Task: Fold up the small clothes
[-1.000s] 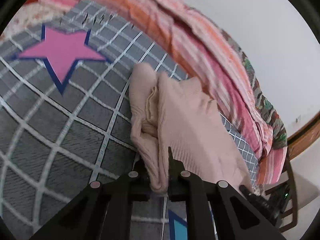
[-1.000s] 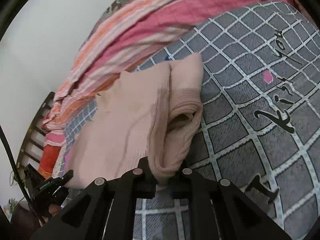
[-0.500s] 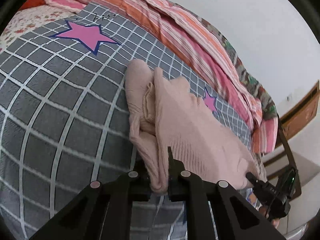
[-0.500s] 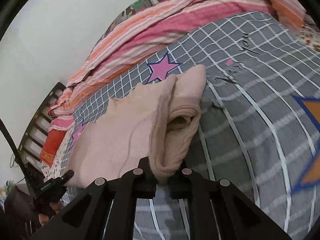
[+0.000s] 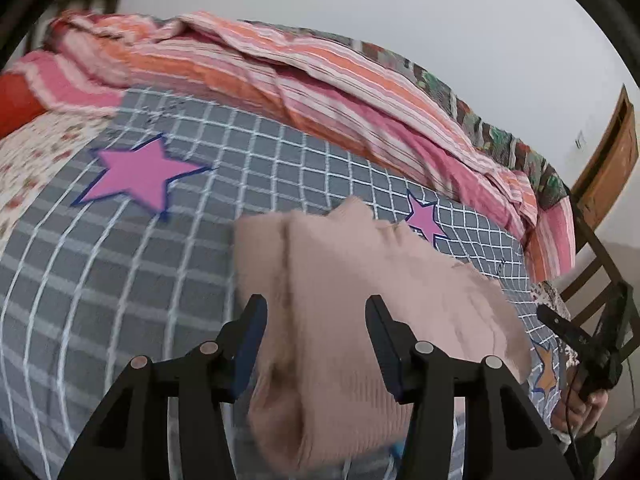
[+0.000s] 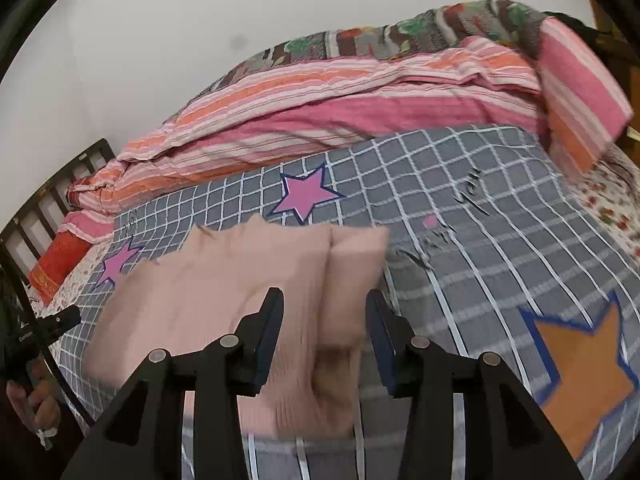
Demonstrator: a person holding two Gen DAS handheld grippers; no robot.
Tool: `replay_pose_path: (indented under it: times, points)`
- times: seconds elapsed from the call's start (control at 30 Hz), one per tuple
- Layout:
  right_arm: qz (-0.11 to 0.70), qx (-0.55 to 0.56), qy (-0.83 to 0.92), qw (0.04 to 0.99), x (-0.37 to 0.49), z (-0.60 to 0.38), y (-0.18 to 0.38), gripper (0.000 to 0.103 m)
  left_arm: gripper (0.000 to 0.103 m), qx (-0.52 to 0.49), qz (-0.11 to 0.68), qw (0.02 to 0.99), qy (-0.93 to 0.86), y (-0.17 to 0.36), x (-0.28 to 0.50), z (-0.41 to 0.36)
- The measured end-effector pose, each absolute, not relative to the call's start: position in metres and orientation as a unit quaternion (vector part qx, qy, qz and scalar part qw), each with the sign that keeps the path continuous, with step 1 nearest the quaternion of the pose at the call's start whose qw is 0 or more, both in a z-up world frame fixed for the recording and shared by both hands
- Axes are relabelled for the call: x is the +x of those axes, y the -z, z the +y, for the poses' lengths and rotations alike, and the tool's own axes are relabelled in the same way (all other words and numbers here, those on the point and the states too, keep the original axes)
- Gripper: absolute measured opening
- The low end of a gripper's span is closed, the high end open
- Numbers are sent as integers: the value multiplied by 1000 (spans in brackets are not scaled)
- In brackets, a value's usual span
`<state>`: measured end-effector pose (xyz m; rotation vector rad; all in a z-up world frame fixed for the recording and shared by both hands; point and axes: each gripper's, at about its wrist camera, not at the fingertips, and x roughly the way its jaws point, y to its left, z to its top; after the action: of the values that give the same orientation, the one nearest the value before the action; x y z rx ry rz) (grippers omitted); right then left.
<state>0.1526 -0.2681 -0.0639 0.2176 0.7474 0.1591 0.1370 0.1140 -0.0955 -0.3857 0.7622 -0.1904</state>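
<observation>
A folded pale pink knitted garment (image 5: 360,280) lies on the grey checked bedspread (image 5: 120,280); it also shows in the right wrist view (image 6: 248,280), blurred by motion. My left gripper (image 5: 316,320) is open, its jaws spread wide on either side of the garment's near left edge. My right gripper (image 6: 324,316) is open too, jaws spread on either side of the garment's near right edge. The garment's nearest hem is partly hidden behind the gripper bodies.
A rumpled pink and orange striped quilt (image 5: 320,80) is heaped along the far side of the bed against the white wall. The bedspread (image 6: 480,240) has pink and orange stars. The other gripper and hand show at the frame edges (image 5: 584,344) (image 6: 36,332).
Both grippers were shut on the garment's near edge; now both are open and the garment has dropped onto the bedspread. Both cameras have pulled back and tilted up.
</observation>
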Motion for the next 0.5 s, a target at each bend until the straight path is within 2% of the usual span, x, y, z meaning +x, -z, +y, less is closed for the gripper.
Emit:
replay_pose_path:
  times: [0.4,0.43,0.5]
  points:
    - [479,123,-75,866,270,-261,116,42,47,-141,440,885,64,125,245,97]
    - [486,117,-75,863,274,-259,119,41,44,-140,449,881,59,130,252,97]
    - [488,95,-73,864,279,-253,121,29,26,-145,455,877,59,136,259,97]
